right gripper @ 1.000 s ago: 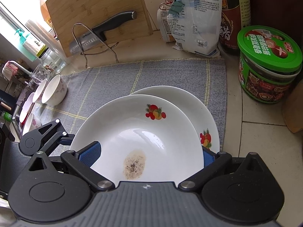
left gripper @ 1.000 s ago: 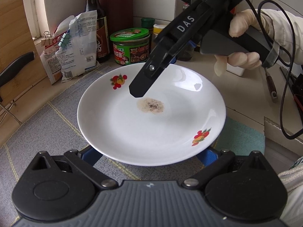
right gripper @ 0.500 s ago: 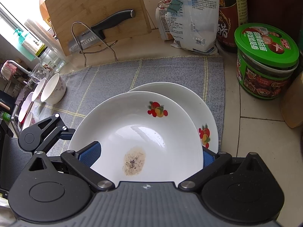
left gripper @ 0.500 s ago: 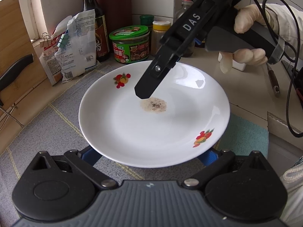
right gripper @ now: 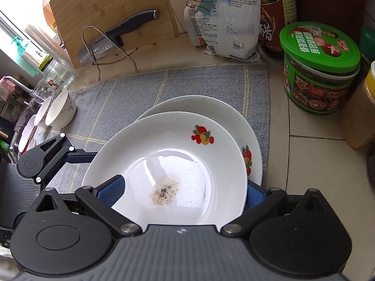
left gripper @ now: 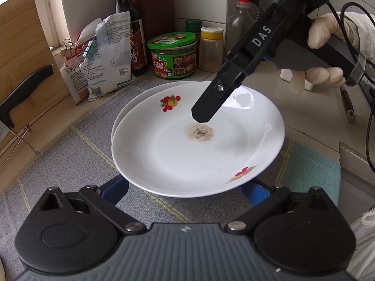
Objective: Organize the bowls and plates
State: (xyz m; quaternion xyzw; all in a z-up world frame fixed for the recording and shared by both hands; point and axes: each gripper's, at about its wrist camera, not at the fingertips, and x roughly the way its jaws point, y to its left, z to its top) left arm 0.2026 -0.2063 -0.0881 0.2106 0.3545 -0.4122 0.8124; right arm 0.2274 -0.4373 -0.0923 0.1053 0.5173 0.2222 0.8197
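Left gripper: seen from its own camera with both blue fingers spread wide, their tips hidden under a plate rim; its black linkage is also seen at the left edge of the right wrist view.
Right gripper: blue pads set wide apart at either side of the plate; grip cannot be judged.
Right hand: gloved, wrapped around the grey handle, the tool angled downward to the left.
Sleeve: pale, seen at the wrist.
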